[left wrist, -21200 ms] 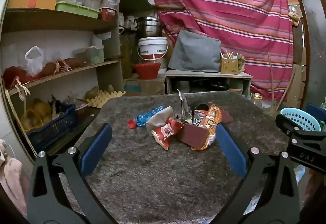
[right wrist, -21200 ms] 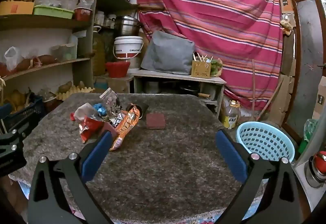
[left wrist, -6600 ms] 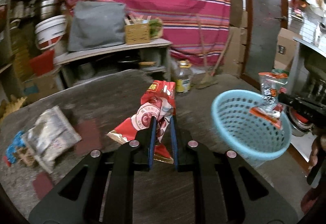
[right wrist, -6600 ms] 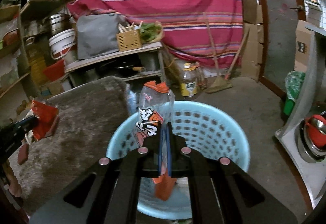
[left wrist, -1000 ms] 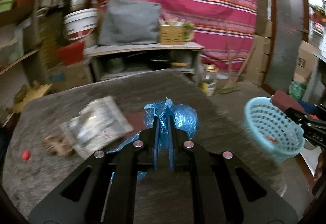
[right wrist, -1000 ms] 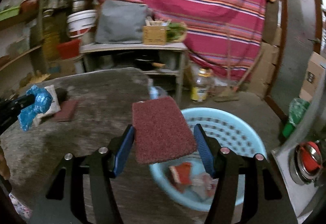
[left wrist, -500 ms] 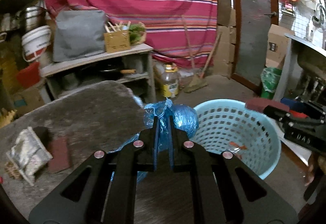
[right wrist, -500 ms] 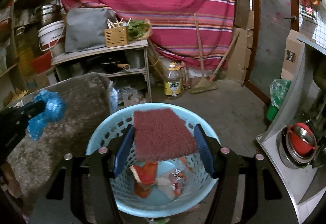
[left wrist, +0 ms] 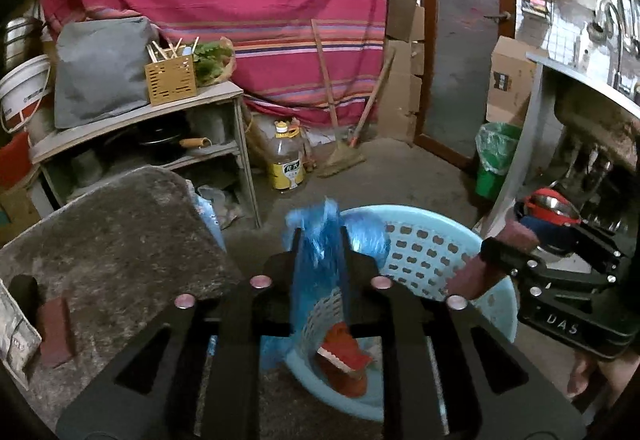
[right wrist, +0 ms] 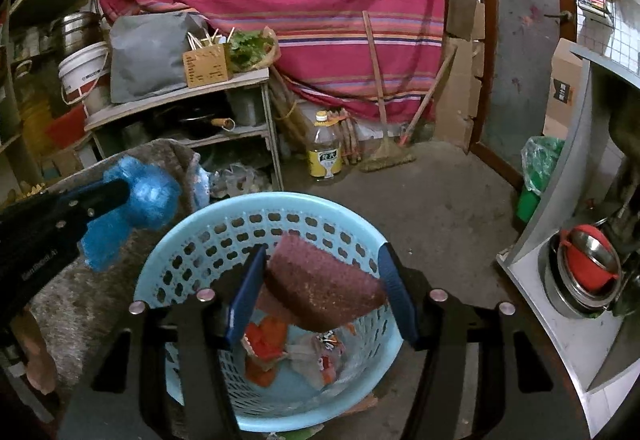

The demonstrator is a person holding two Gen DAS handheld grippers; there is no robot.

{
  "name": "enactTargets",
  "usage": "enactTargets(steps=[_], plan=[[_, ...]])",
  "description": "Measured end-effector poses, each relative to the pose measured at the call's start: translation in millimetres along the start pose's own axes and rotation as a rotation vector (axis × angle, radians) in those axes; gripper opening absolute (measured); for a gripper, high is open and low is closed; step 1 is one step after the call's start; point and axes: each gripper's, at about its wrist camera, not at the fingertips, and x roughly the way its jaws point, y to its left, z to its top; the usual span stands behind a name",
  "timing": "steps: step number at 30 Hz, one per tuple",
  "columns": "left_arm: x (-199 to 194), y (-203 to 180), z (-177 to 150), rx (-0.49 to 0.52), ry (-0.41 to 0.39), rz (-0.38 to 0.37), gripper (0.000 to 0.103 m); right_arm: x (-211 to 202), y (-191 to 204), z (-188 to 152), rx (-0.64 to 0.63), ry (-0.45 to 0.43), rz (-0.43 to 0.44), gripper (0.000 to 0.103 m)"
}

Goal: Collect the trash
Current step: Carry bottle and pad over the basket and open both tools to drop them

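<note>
A light blue basket (left wrist: pixel 420 252) (right wrist: pixel 192 264) stands on the floor beside the grey carpeted table (left wrist: pixel 120 240), with red and clear wrappers (right wrist: pixel 264 344) at its bottom. My left gripper (left wrist: pixel 320 236) is over the basket's near rim and its jaws are opening. A crumpled blue plastic bag (left wrist: pixel 316 260) (right wrist: pixel 140 204) is still between them, blurred and slipping down. My right gripper (right wrist: pixel 322 252) (left wrist: pixel 504 256) hangs over the basket, shut on a maroon scouring pad (right wrist: pixel 320 284) (left wrist: pixel 476 272) that tilts down to the right.
Another maroon pad (left wrist: pixel 56 328) and a silvery wrapper (left wrist: pixel 12 336) lie on the table at the left. Behind the basket are an oil bottle (right wrist: pixel 325 156), a broom (left wrist: pixel 340 156) and a wooden shelf (left wrist: pixel 140 120). A green bin (right wrist: pixel 538 168) and a metal counter (right wrist: pixel 560 260) stand right.
The left gripper has moved further over the basket and its jaws have parted around the blue bag. The pad in the right gripper has tipped from flat to slanted.
</note>
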Motion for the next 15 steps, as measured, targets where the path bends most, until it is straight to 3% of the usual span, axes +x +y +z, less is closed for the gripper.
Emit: enactTargets(steps=[1, 3, 5, 10, 12, 15], plan=[[3, 0, -1, 0.002, 0.011, -0.007, 0.026, 0, -1, -1, 0.002, 0.0, -0.003, 0.058], [4, 2, -3, -0.001, 0.016, -0.005, 0.052, 1, -1, 0, 0.006, 0.0, -0.005, 0.058], [-2, 5, -4, 0.005, -0.006, 0.015, 0.064, 1, -1, 0, 0.003, -0.001, -0.004, 0.058], [-22, 19, -4, 0.001, -0.046, 0.059, 0.079, 3, 4, 1, -0.012, 0.001, -0.005, 0.058], [-35, 31, -6, -0.008, -0.069, 0.085, 0.09, 4, 10, 2, -0.013, 0.002, 0.001, 0.058], [-51, 51, -13, -0.031, -0.086, 0.119, 0.096, 4, 23, 5, -0.006, -0.001, 0.001, 0.062]])
